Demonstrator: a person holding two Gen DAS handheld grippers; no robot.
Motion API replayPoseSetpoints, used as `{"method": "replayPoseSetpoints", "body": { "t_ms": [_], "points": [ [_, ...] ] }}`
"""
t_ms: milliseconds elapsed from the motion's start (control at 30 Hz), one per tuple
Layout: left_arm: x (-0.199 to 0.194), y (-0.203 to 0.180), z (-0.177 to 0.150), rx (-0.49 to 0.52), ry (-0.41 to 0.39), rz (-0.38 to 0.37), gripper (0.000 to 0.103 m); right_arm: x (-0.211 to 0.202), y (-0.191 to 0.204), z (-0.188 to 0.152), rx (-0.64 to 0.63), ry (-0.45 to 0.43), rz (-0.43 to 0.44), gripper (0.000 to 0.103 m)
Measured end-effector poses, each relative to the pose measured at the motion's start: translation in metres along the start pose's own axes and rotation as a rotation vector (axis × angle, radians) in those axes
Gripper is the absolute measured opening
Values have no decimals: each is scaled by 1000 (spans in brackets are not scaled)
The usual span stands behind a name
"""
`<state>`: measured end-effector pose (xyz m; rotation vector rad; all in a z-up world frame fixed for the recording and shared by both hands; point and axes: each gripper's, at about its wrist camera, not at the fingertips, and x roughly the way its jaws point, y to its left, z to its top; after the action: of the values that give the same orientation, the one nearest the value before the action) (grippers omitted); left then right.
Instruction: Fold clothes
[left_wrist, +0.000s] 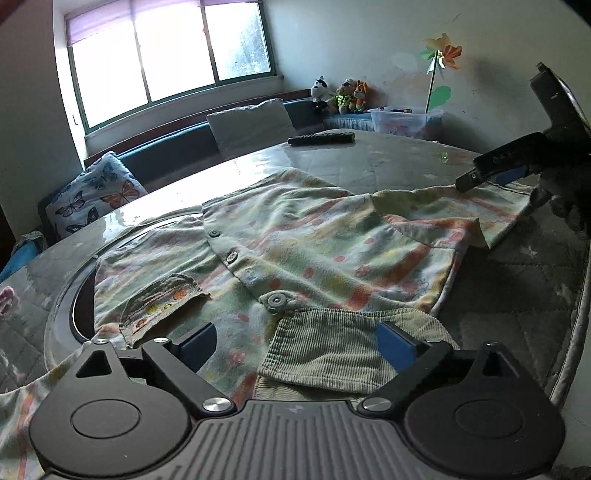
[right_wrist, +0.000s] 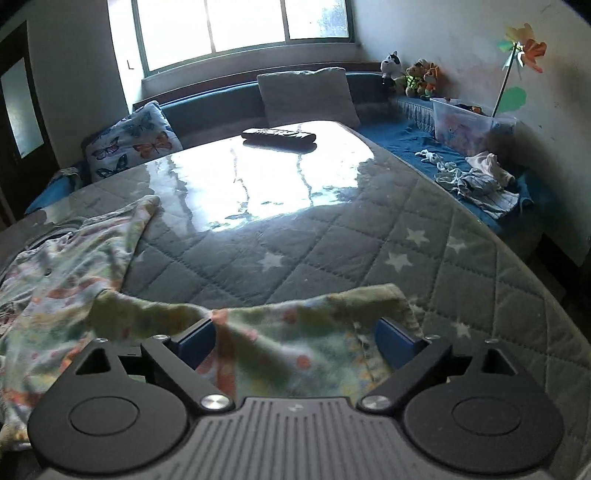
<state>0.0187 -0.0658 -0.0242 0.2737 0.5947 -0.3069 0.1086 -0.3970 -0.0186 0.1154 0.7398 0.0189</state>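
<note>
Across the lower frame of each wrist view, both my left tool (left_wrist: 295, 341) and right tool (right_wrist: 295, 341) gape over the flowered garment (left_wrist: 295, 243) on the counter (right_wrist: 258, 177), fold laid; I next regrip.

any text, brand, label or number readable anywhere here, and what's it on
Nothing reads cleanly.
Remote control on the table: pale lettering along its top, too blurred to read.
Right gripper, seen from the left wrist view: small pale marks on its black body, too small to read.
Floral garment and clear plastic bin: patterns only, no text visible.
</note>
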Motion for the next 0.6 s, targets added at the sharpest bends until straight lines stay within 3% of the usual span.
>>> {"method": "replayPoseSetpoints", "body": {
  "t_ms": [233, 600],
  "points": [
    [2, 4, -1, -22, 9, -7, 103, 24, 3, 16, -59, 4, -16, 101],
    [2, 9, -3, -60, 20, -30, 103, 40, 5, 38, -70, -10, 6, 103]
  ]
}}
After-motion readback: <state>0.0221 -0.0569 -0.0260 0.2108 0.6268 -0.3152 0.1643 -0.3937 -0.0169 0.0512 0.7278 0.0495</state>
